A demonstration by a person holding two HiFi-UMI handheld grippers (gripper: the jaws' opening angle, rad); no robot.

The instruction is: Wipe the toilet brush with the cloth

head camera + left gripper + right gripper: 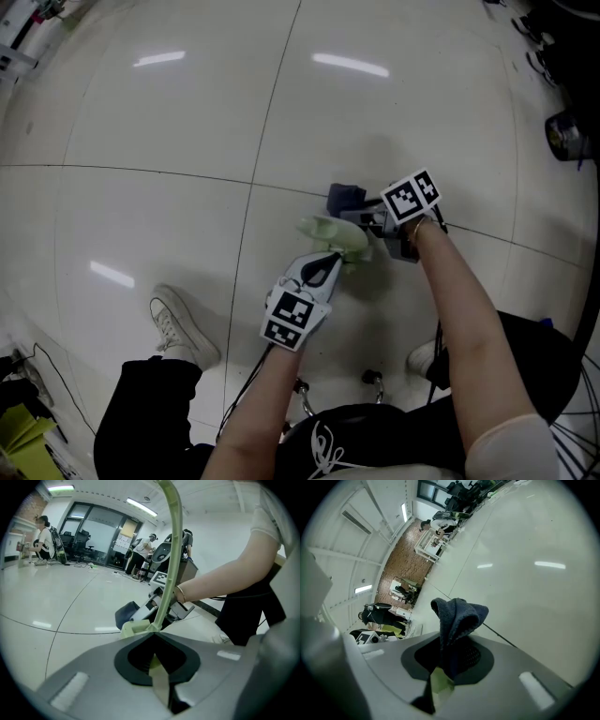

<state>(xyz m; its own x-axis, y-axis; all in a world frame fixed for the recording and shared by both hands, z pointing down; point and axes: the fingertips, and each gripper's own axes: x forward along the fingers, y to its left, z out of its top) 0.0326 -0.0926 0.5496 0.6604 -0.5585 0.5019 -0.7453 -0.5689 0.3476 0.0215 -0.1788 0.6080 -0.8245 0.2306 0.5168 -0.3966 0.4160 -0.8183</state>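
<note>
The pale green toilet brush (pixel 334 235) is held above the floor by my left gripper (pixel 323 272), whose jaws are shut on its thin handle (pixel 171 559). In the left gripper view the handle rises from the jaws and arches up past the top edge. My right gripper (pixel 375 219) is shut on a dark blue cloth (pixel 345 198), which bunches out of its jaws (pixel 457 623). The cloth sits against the brush's far side. A pale green bit of the brush (pixel 440 683) shows under the cloth between the right jaws.
Glossy white floor tiles (pixel 187 112) spread all round. My white shoe (pixel 178 328) is at lower left, chair casters (pixel 371 378) below. Dark equipment (pixel 562 131) stands at the right edge. Several people and office chairs (pixel 79 541) stand far off.
</note>
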